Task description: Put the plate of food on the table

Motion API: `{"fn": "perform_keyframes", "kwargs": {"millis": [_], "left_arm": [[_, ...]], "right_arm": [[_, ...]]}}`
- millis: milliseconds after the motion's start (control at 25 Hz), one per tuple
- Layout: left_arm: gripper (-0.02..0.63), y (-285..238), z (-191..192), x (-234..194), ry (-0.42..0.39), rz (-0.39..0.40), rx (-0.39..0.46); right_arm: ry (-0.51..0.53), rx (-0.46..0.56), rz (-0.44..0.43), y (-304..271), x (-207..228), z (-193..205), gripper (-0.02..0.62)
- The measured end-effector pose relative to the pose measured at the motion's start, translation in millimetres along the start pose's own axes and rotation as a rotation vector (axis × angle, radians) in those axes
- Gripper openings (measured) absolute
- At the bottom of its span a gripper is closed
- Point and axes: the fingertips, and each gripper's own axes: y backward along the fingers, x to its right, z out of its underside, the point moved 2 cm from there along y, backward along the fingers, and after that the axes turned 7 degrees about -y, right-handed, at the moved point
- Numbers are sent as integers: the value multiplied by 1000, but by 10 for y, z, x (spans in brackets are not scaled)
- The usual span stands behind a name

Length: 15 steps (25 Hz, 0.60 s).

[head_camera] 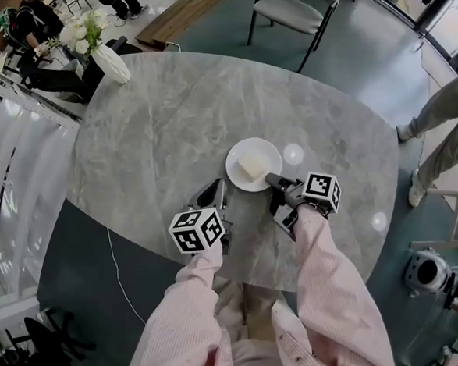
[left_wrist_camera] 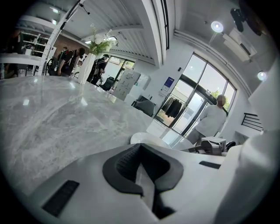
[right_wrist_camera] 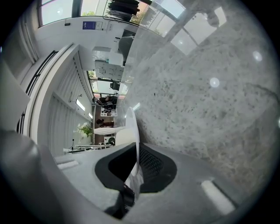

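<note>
Plate appears to lie flat on the grey table, near its front edge, so the placing looks nearly done and only the release remains. Right gripper pinches the plate's near rim. Left gripper, jaws pressed together and empty, sits just beside the plate. One pale block of food lies on the plate.

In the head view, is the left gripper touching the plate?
No, the left gripper is clear of the plate, with bare tabletop between them; only the right gripper is on its rim.
</note>
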Motion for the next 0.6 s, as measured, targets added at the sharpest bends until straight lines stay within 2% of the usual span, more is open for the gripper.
{"fn": "perform_keyframes", "kwargs": {"millis": [120,600], "left_arm": [[-8,-1,9,-3,3,0,-5],[-8,16,28,8,11,10,-5]], "right_arm": [[27,20,27,-4,-20,-9,17],[242,131,201,-31,-36,-42,35]]}}
